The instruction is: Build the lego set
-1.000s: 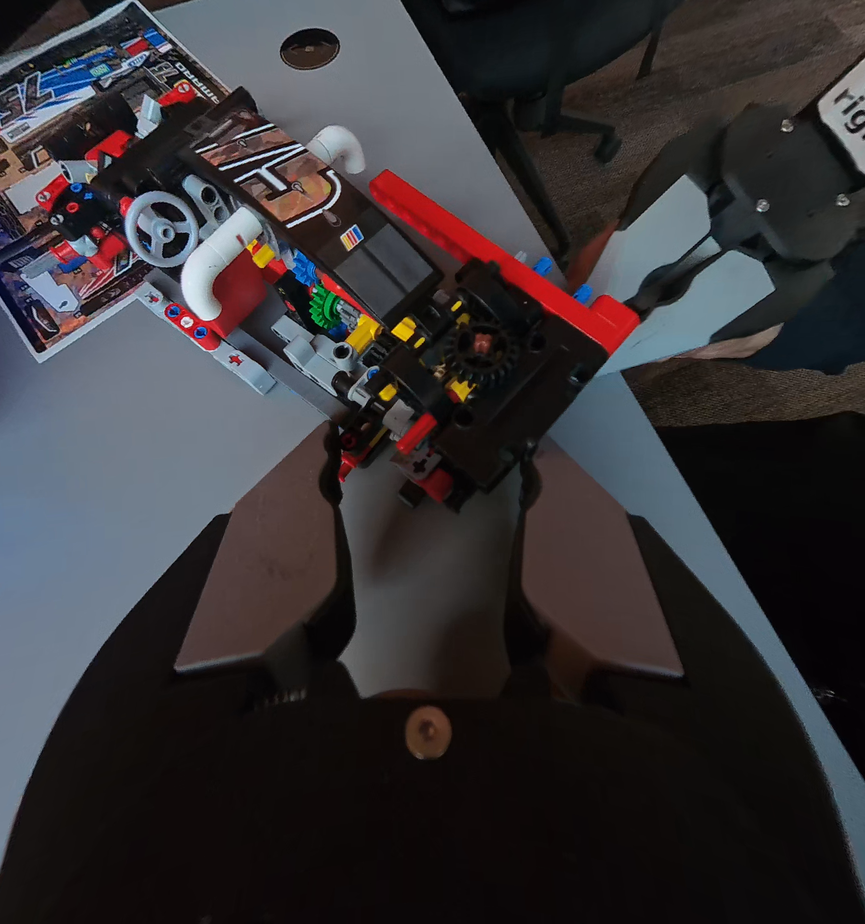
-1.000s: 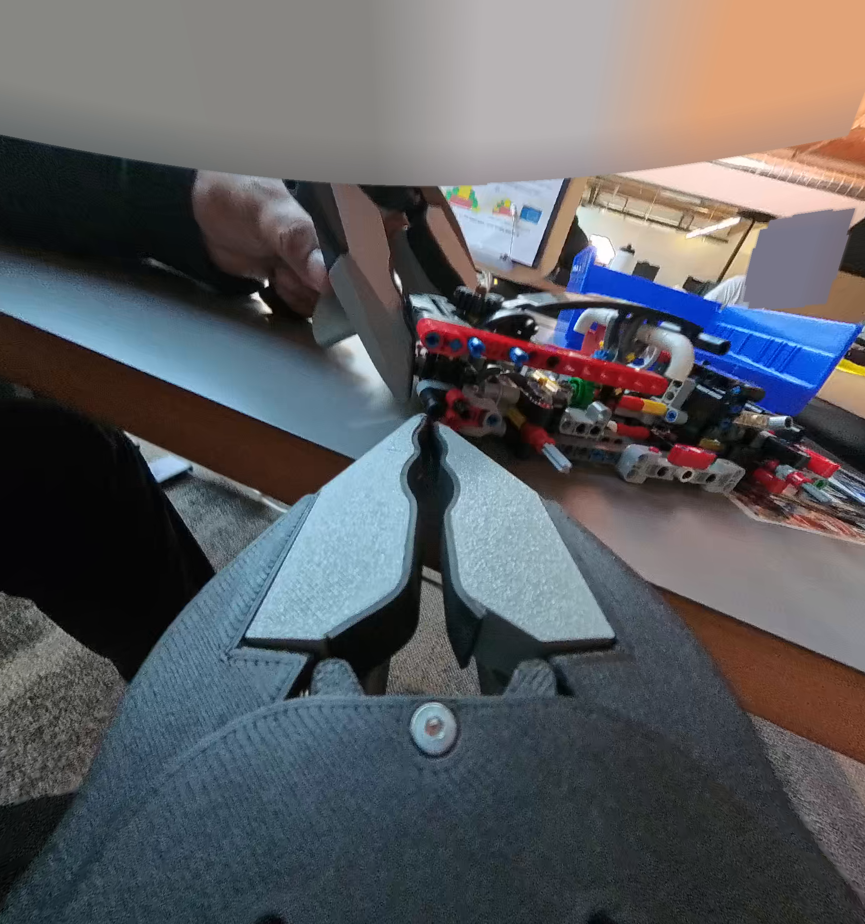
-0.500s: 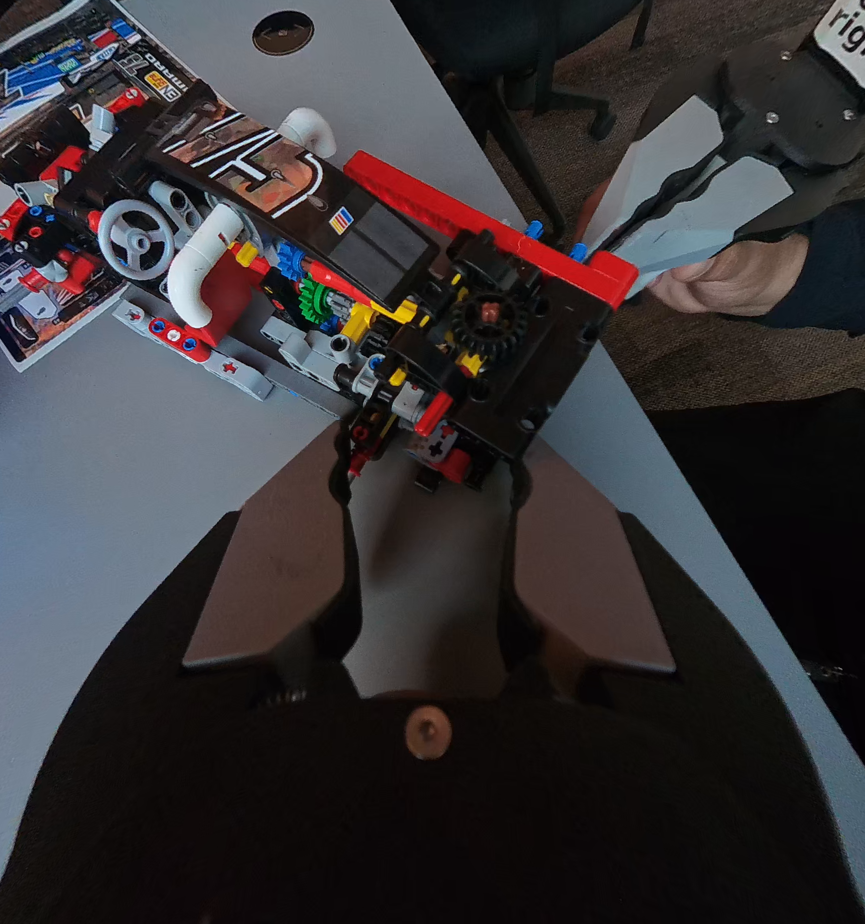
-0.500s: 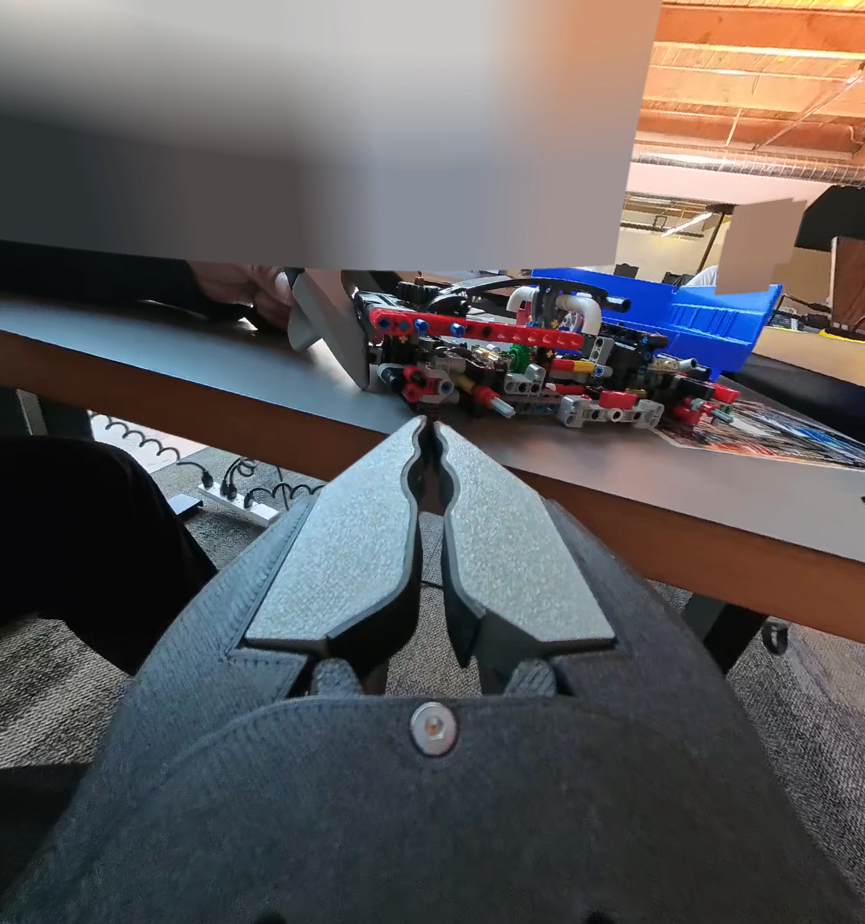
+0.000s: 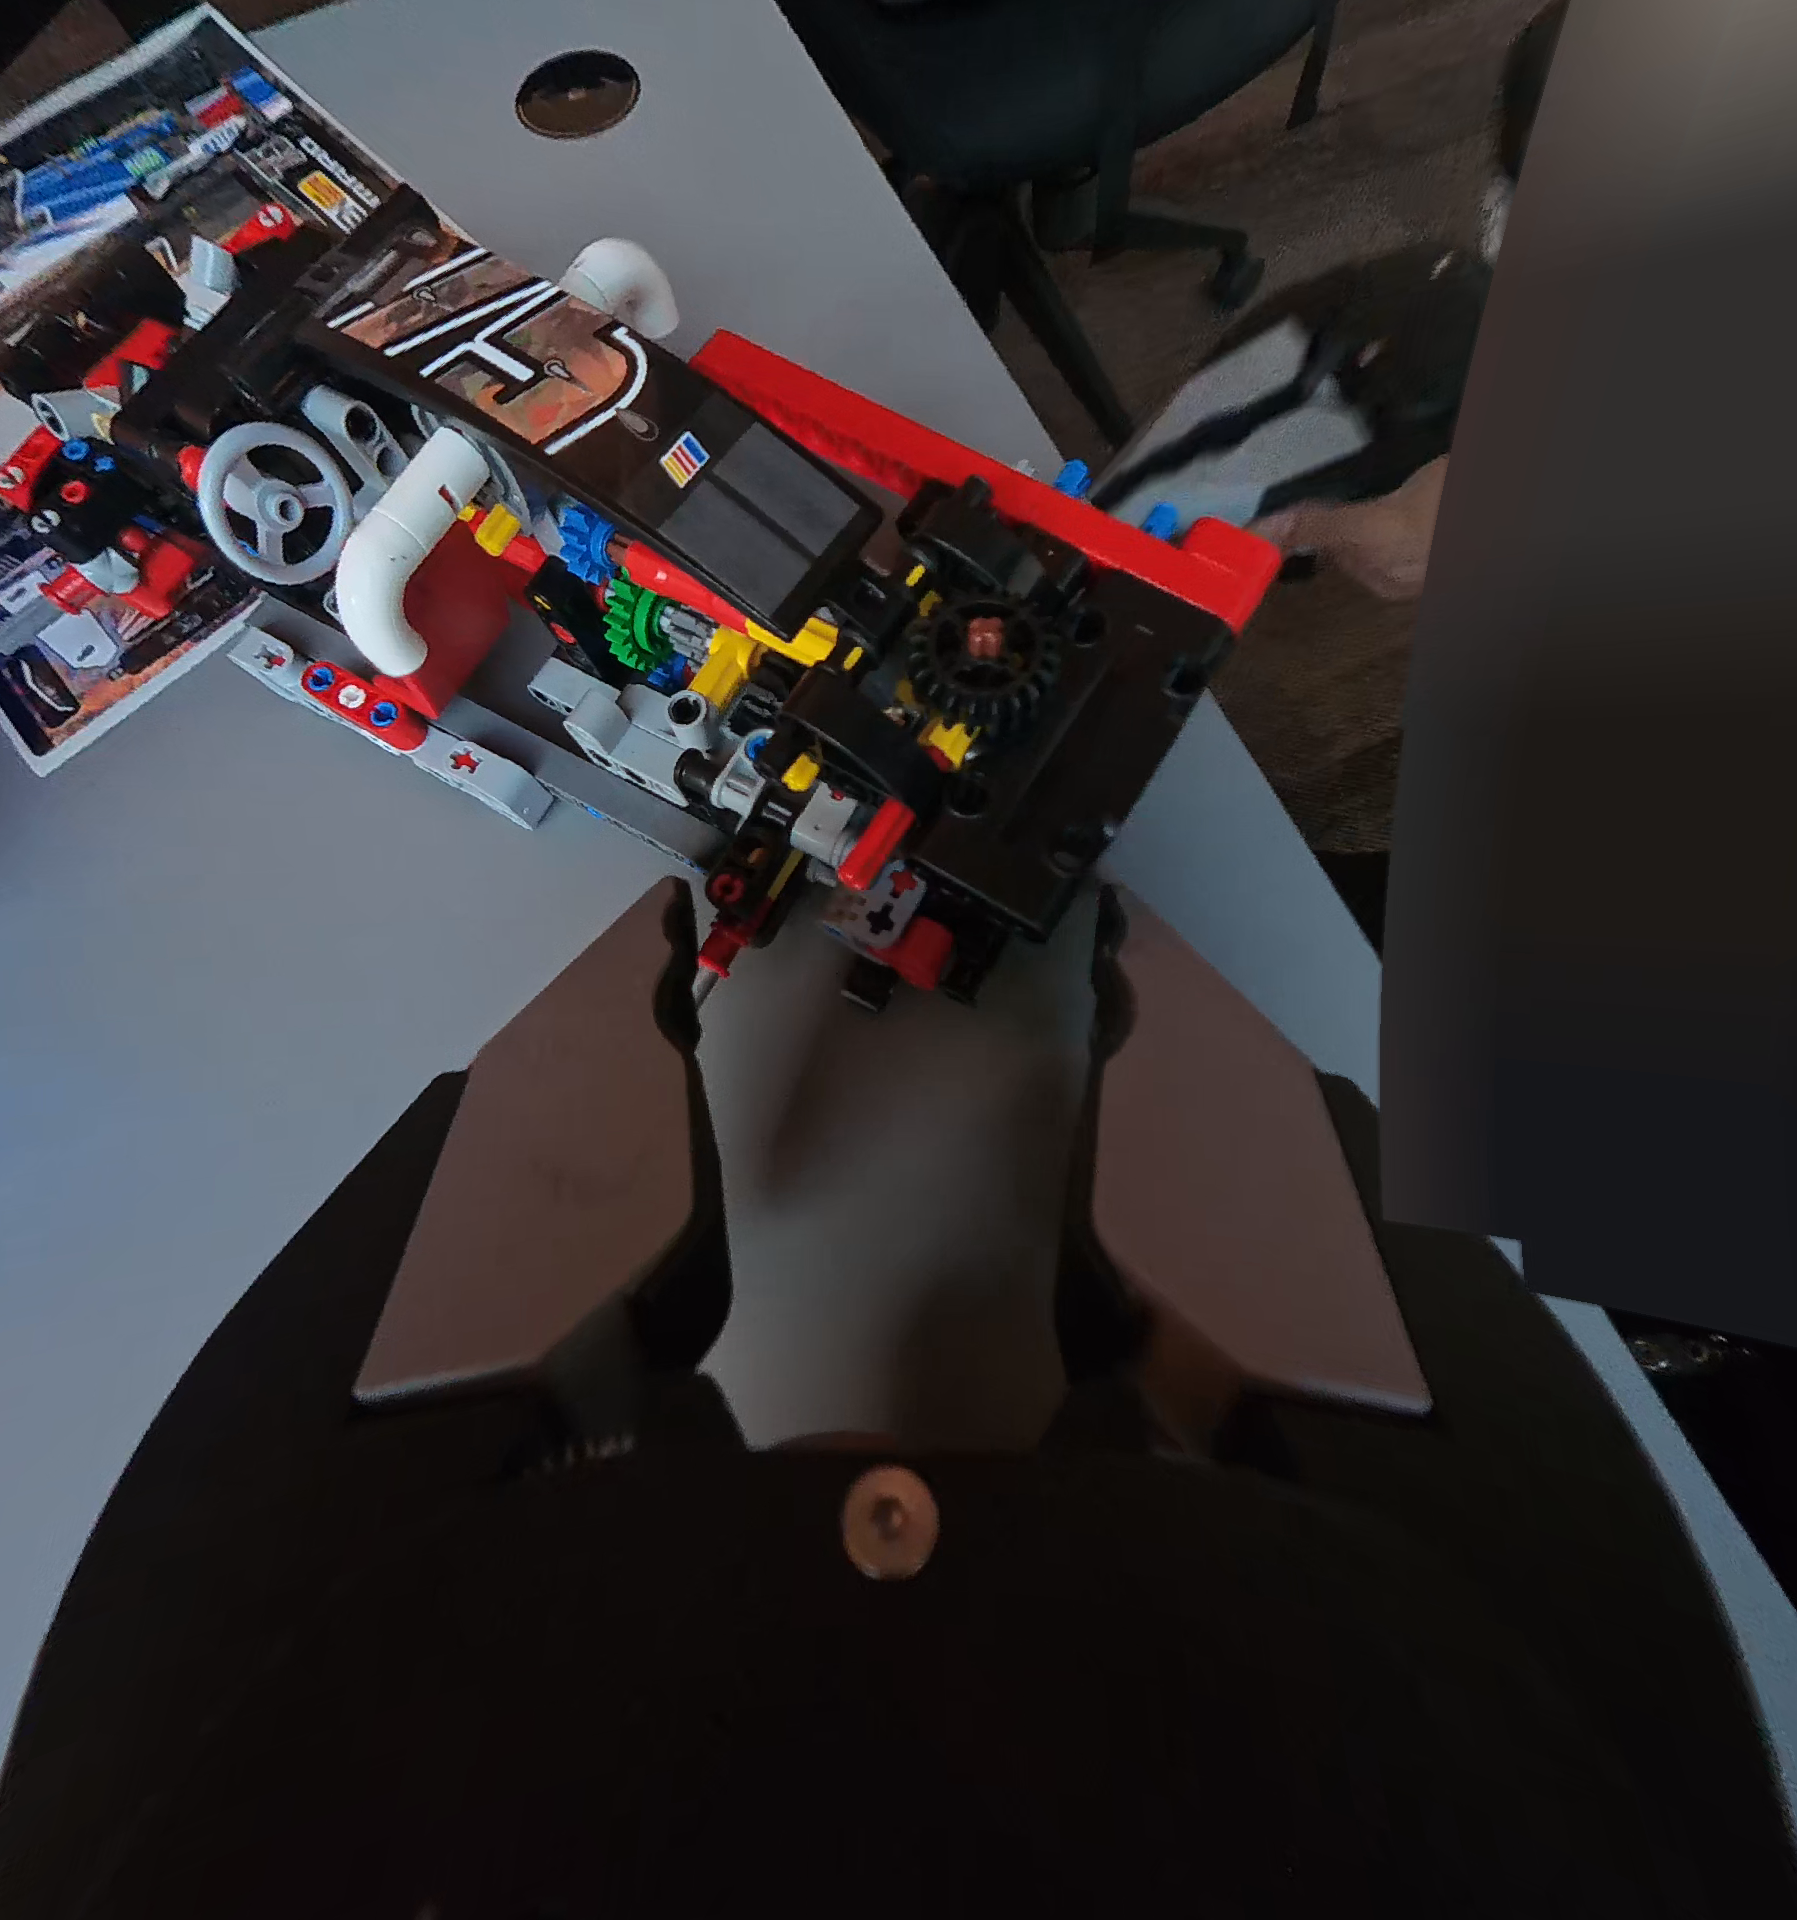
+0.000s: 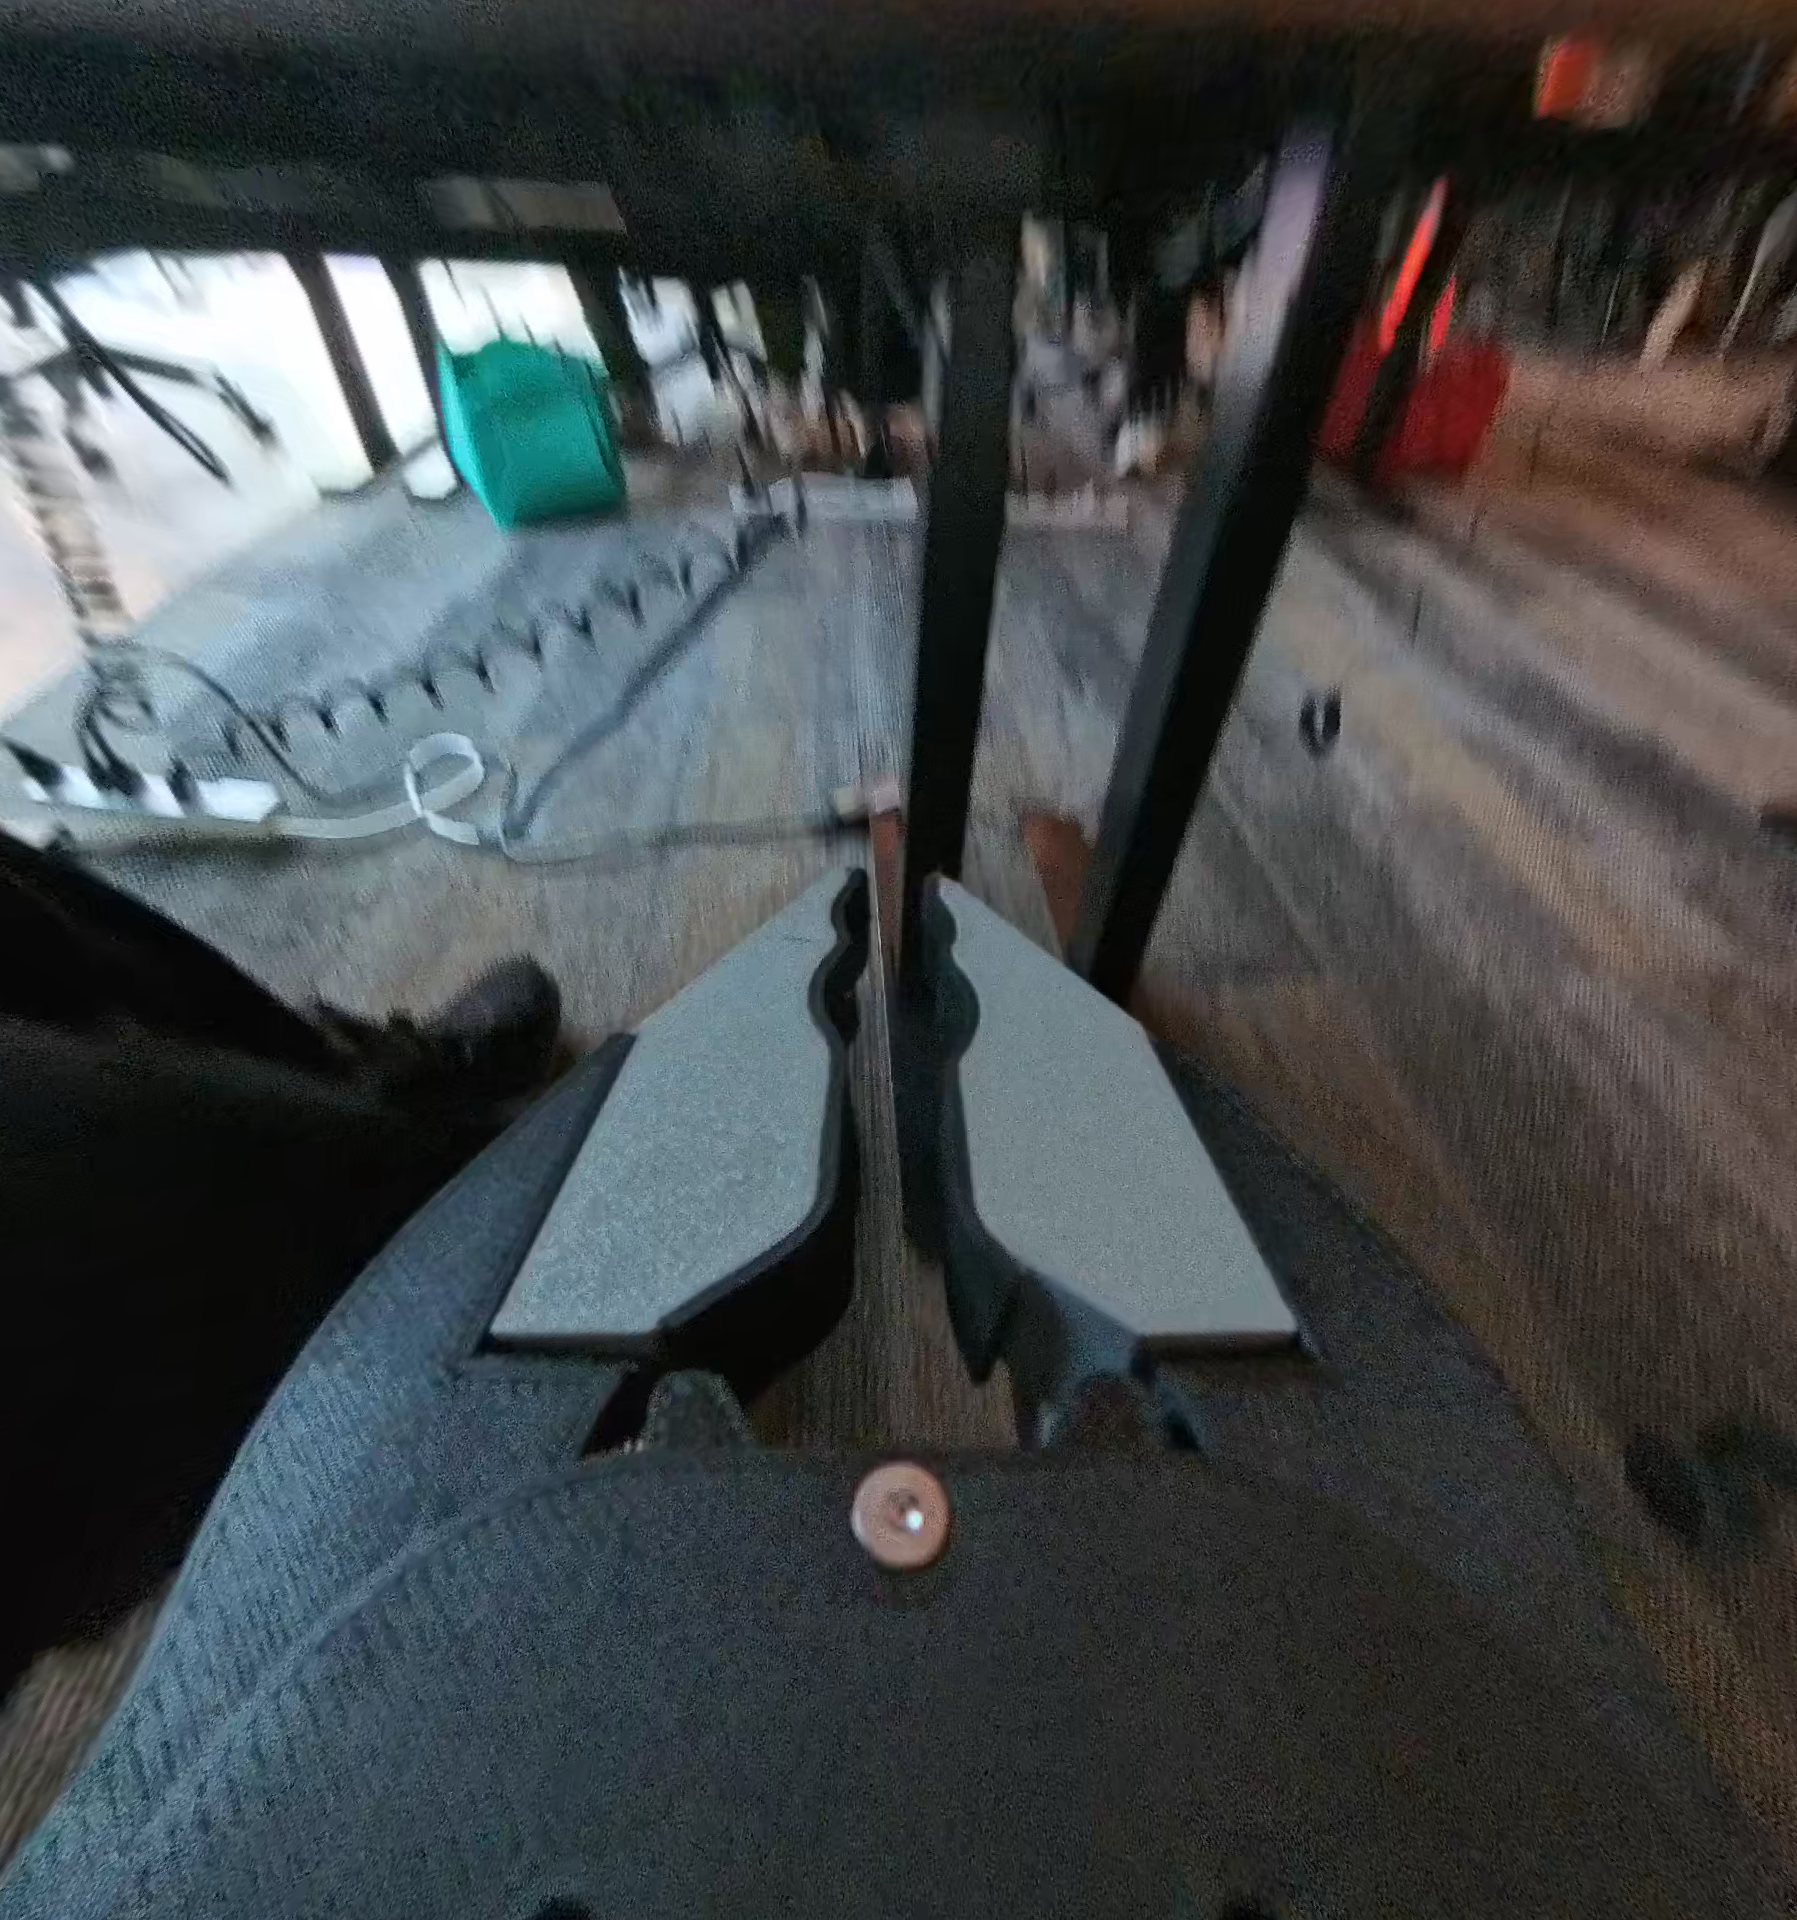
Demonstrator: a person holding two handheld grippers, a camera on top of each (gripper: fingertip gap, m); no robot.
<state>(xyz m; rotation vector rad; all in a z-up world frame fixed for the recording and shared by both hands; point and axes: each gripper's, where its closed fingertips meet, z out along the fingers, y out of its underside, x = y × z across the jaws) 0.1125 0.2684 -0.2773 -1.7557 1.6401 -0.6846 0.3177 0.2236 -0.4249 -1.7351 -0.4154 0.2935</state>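
A brick-built model car (image 5: 665,582) with a black body, a red side beam, white pipes and a grey steering wheel lies on the grey table (image 5: 198,987). My left gripper (image 5: 894,935) is open. Its fingertips (image 5: 681,935) flank the car's rear end without pressing on it, and a red axle tip lies beside the left one. My right gripper (image 6: 899,894) points under the table at the carpet. Its fingers stand a narrow slit apart with nothing between them. It also shows blurred in the left wrist view (image 5: 1237,436), off the table edge near the red beam's end.
A printed booklet (image 5: 42,312) lies under the car's front. The table has a round cable hole (image 5: 576,94), and an office chair (image 5: 1081,156) stands beyond it. Under the table are black legs (image 6: 951,520), a power strip with cables (image 6: 146,790), a green bin (image 6: 530,431) and a person's shoe (image 6: 478,1008).
My left jaws narrowed on the car's rear, then widened off it. My right gripper swung down from the table edge to below the table, and its shut fingers parted slightly.
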